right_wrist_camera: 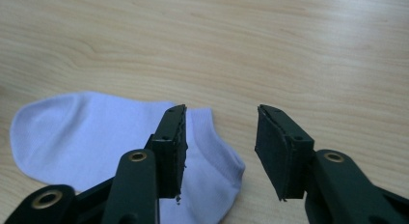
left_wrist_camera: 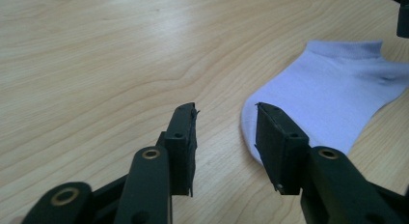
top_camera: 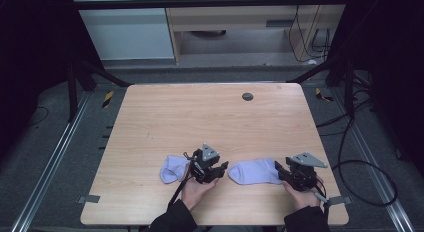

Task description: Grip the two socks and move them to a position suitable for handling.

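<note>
Two pale lilac socks lie flat on the wooden desk (top_camera: 210,117), near its front edge, as a person works over them with a hand-held claw in each hand. Taking the right sock (top_camera: 255,172) as the marker, the left sock (top_camera: 173,168) lies well apart to its left, partly hidden under the left claw (top_camera: 220,171), which hangs between the two socks with its tips just beside the right sock's rounded end. The right claw (top_camera: 282,173) sits at that sock's opposite end, at the right.

Both claws stand wide and grip nothing. In the left gripper view the jaws frame bare wood, with the right sock's edge just past one pad (left_wrist_camera: 270,137). In the right gripper view the jaws open above the sock, one pad (right_wrist_camera: 172,142) over the fabric, the other over wood.

By the look of it, the socks have been laid out side by side and let go; pairing or folding them, if that is the aim, is not yet done.

Count: two socks, two claws, one desk, and one small dark round disc (top_camera: 247,96) set well beyond the right sock toward the desk's far edge.
</note>
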`<state>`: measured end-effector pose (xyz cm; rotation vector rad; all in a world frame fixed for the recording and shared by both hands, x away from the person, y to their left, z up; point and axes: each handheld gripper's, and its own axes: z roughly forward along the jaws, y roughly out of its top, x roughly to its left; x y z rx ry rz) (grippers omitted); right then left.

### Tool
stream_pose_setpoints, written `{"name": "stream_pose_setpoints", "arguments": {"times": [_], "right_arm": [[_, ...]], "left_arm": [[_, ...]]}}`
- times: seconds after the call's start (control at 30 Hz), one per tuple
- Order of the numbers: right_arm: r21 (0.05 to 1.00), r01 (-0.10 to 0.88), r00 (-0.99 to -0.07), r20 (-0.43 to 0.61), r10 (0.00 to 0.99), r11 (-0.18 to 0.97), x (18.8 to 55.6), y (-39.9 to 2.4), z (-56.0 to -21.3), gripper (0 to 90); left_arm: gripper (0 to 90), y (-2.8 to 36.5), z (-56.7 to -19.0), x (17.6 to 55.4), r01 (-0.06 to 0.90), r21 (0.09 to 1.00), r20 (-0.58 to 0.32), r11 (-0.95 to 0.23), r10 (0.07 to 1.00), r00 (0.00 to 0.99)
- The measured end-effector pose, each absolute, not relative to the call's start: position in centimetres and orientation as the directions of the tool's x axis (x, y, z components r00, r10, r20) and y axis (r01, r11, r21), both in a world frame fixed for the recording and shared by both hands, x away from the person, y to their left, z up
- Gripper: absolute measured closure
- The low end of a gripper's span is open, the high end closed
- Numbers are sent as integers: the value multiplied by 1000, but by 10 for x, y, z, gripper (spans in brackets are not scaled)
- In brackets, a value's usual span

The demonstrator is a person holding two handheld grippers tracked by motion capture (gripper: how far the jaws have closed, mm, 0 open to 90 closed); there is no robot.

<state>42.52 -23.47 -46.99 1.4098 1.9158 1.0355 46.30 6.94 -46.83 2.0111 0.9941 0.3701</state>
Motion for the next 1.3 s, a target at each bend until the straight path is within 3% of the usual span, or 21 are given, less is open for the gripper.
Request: {"name": "stream_pose_setpoints", "arguments": {"times": [0.23,0.63,0.93,1.3], "right_arm": [[847,509,-353,44,935,153,429,-229,-460,470],[844,513,-432,94,897,158,440,-199,-444,477],[838,508,-502,101,859,199,448,-162,-436,509],[831,499,-570,102,815,245,459,-120,-429,553]], "left_arm": [[504,92,-452,461,501,795,-76,-342,763,641],[398,154,-432,452,489,813,-58,-315,792,607],[399,214,-433,447,524,817,-78,-240,855,513],[486,261,-452,438,575,801,-113,-165,902,417]]}}
